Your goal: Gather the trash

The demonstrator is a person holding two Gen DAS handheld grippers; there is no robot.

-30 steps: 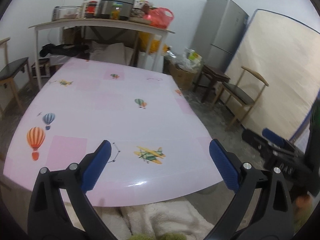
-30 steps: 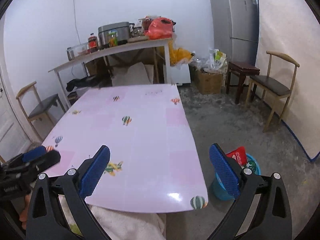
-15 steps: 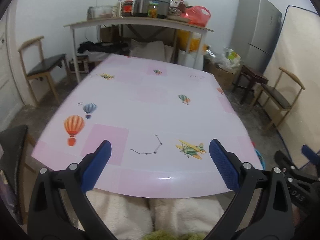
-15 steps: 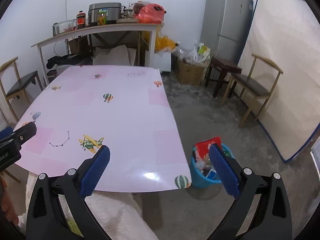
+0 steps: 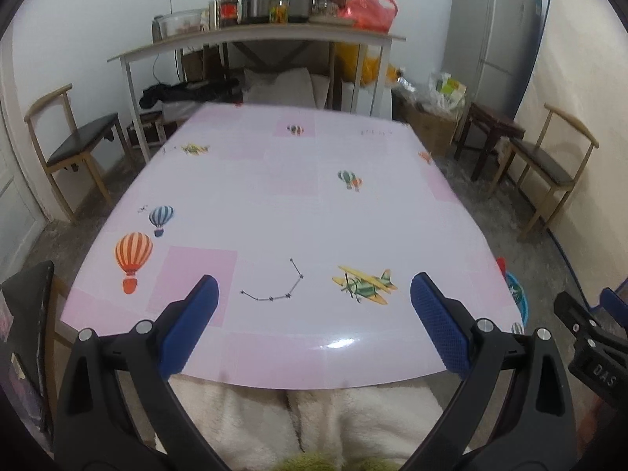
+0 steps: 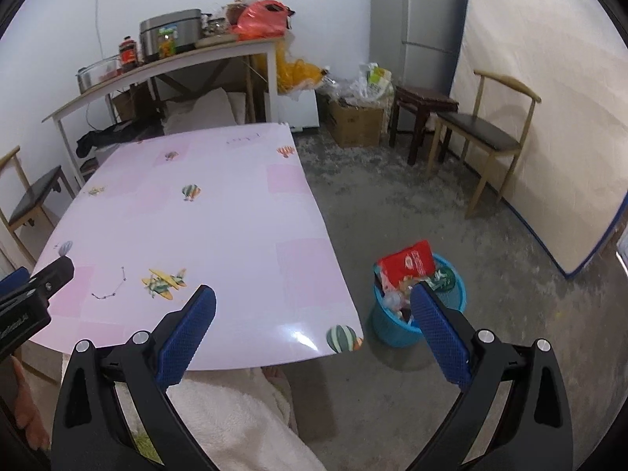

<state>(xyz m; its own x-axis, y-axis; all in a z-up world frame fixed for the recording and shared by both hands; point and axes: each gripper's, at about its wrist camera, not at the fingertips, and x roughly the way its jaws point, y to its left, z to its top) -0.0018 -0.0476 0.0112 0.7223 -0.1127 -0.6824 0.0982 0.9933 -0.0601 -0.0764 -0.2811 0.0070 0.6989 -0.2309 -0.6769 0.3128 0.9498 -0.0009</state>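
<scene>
Left wrist view: my left gripper (image 5: pixel 314 306) hangs over the near edge of the pink desk (image 5: pixel 298 204), blue pads spread wide with nothing between them. The desk's printed top is bare ahead of me. Further right, the right gripper (image 6: pixel 314 314) is likewise spread apart and empty, straddling the desk's near right corner. The blue trash basket (image 6: pixel 396 325) stands on the floor just right of the desk, partly behind my right pad (image 6: pixel 439 337). A red packet (image 6: pixel 406 263) and other wrappers stick up from it.
</scene>
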